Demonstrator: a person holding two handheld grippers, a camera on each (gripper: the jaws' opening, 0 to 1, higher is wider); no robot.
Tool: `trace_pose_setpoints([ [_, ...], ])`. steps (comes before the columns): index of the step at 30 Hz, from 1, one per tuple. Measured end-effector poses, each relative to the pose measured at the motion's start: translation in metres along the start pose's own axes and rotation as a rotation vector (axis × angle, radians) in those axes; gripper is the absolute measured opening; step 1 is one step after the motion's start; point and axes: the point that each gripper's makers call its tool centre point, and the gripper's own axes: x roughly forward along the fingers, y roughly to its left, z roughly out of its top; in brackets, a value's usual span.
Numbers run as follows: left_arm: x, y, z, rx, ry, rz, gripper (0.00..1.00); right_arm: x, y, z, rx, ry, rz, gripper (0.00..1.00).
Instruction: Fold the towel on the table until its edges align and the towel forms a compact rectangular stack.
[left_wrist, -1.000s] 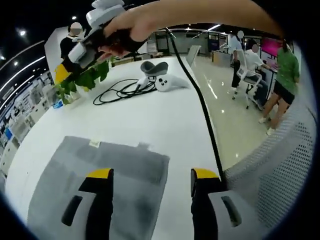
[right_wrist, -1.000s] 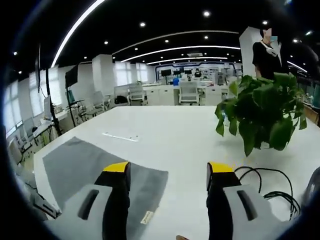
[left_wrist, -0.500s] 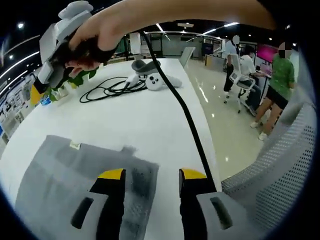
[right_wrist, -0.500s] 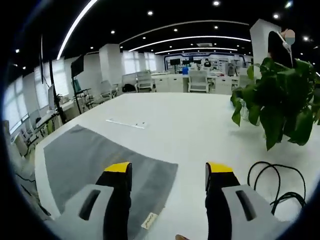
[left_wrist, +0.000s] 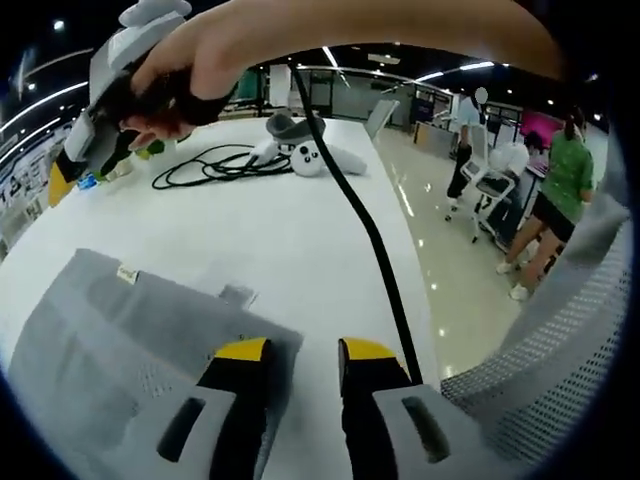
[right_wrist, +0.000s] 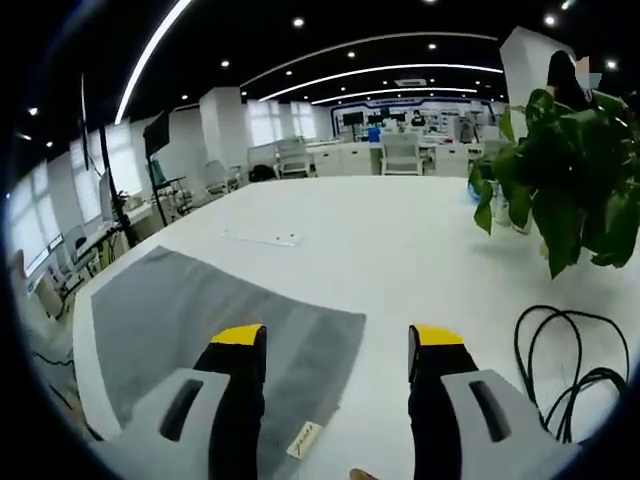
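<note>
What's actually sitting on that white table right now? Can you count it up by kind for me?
Grey towel: 1
Potted green plant: 1
Coiled black cable: 1
White and grey handheld controllers: 2, as far as I can tell
Flat clear strip: 1
Total: 6 things

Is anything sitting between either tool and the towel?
Nothing visible. The left tool is right at the towel edge, the right tool sits over its corner, and the cable lies farther off.
</note>
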Motion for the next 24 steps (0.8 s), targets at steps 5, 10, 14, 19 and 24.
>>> trace_pose_setpoints([
  [5,0.001,0.006,0.002,-0.027,-0.016,0.044,0.24,-0.001,0.001,-0.006,0.005,0.008,0.000,0.56],
  [10,0.004,0.008,0.002,-0.001,-0.018,0.076,0.23,-0.001,0.002,-0.009,0.003,0.011,0.000,0.56],
  [14,0.003,0.010,0.003,-0.003,-0.019,0.091,0.20,0.000,-0.001,-0.013,0.000,0.018,-0.006,0.55],
  [19,0.003,0.020,0.002,-0.008,-0.018,0.112,0.10,0.003,-0.006,-0.015,-0.011,0.025,-0.028,0.56],
  [24,0.004,0.019,0.004,0.010,-0.037,0.105,0.10,0.010,-0.005,-0.017,-0.022,0.039,-0.028,0.55],
])
